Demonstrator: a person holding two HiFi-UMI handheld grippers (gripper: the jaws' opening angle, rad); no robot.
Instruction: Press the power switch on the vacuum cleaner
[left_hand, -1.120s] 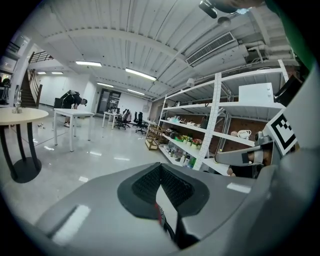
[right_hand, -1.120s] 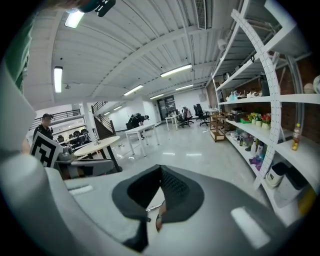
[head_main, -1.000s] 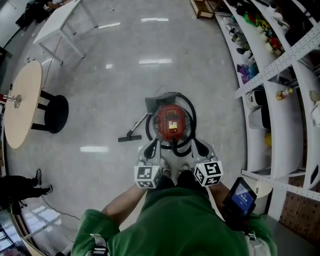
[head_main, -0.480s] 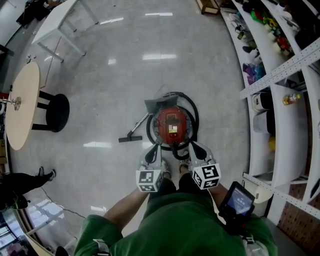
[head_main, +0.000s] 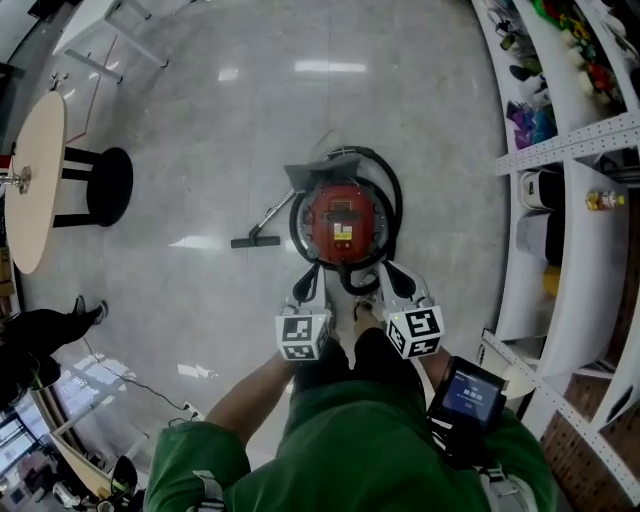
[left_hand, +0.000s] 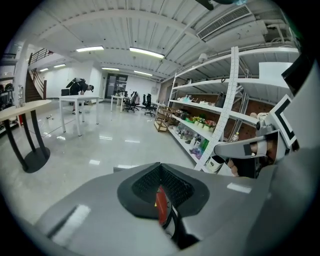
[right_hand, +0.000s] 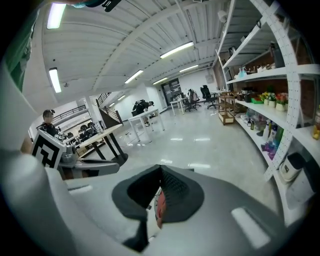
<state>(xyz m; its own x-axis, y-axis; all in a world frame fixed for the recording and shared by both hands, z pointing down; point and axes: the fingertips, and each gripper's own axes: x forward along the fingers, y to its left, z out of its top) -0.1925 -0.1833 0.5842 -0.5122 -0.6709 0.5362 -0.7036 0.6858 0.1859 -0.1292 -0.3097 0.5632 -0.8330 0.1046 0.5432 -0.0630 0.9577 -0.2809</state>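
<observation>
The red round vacuum cleaner (head_main: 340, 222) stands on the floor just ahead of my feet, its black hose (head_main: 393, 200) looped around it. Its floor nozzle (head_main: 255, 241) lies to the left. My left gripper (head_main: 307, 285) hovers at the vacuum's near-left edge and my right gripper (head_main: 391, 280) at its near-right edge, both above the hose. Both are shut and hold nothing. In the left gripper view the left gripper (left_hand: 160, 169) shows only a red sliver of vacuum (left_hand: 161, 204) between its pads. The right gripper (right_hand: 160, 172) shows the same red sliver of vacuum (right_hand: 160, 209).
White shelving (head_main: 570, 150) with bottles and toys runs along the right. A round wooden table (head_main: 30, 190) with a black base (head_main: 105, 185) stands far left. A person's feet (head_main: 85, 312) are at the left edge. A phone-like screen (head_main: 462, 400) sits by my right arm.
I have come closer to the vacuum. Both grippers moved forward from near my feet to the vacuum's near edge, still shut.
</observation>
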